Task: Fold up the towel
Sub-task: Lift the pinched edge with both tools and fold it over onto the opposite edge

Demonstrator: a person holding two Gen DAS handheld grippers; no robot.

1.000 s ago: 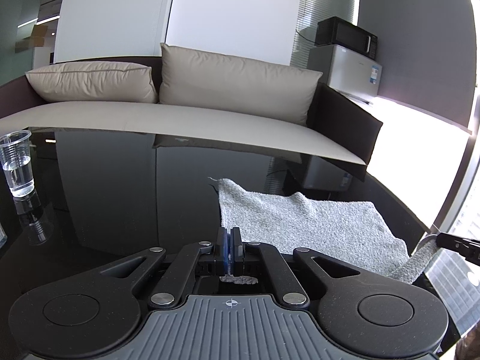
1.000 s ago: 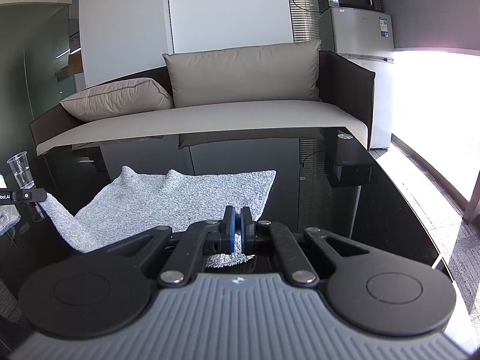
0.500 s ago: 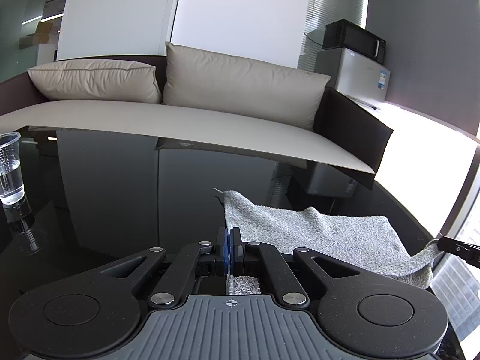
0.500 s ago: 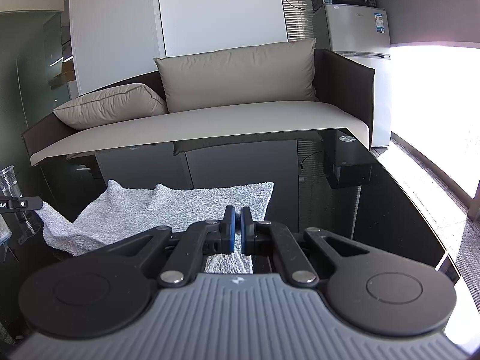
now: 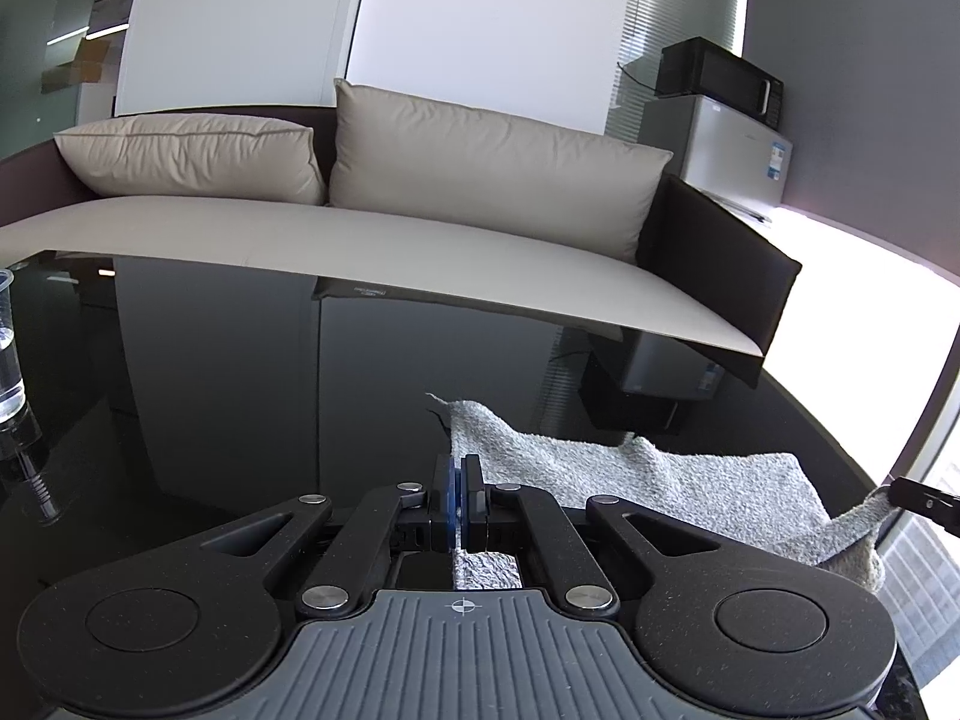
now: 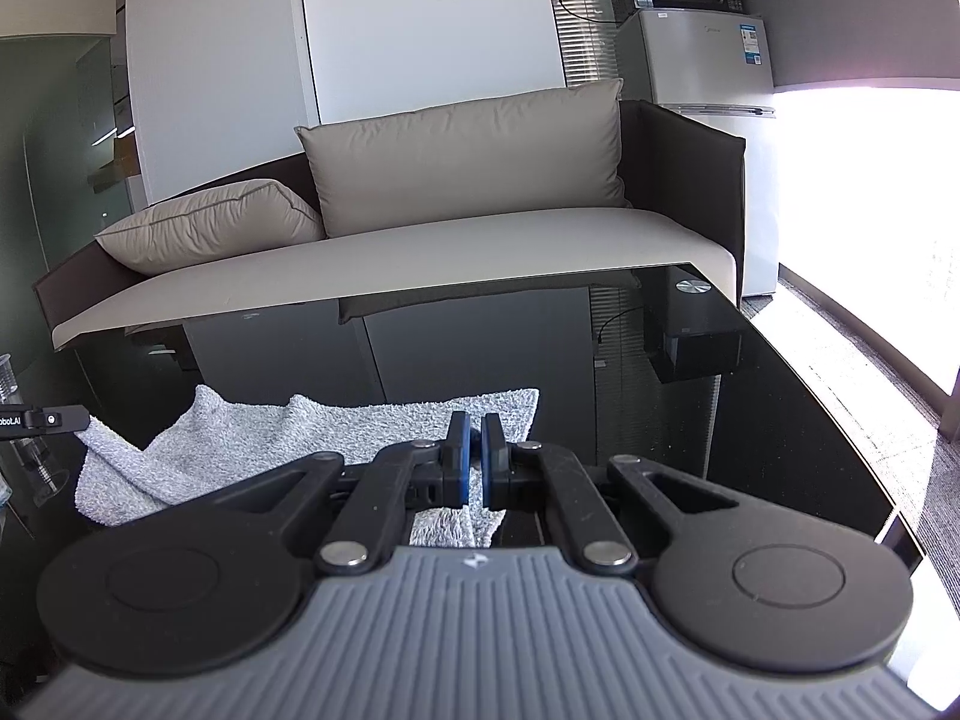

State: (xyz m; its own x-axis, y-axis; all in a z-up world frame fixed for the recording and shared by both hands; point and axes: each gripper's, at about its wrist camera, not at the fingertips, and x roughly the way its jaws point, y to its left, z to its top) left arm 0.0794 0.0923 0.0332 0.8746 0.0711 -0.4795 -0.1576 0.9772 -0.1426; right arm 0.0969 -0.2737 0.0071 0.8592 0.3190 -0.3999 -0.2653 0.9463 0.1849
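Carried forward, towel [image 5: 690, 486] sags between each closed hand-held gripper [image 5: 461, 501] [image 6: 475, 462] pinching its near corners.

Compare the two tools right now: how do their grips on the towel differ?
The left tool has its pads pressed almost flush together on the towel, while the right tool shows a narrow gap between its pads with cloth in it. The left tool holds the towel's left near corner; the right tool holds the right near corner. Both are shut on the grey towel, lifting its near edge above the black table.
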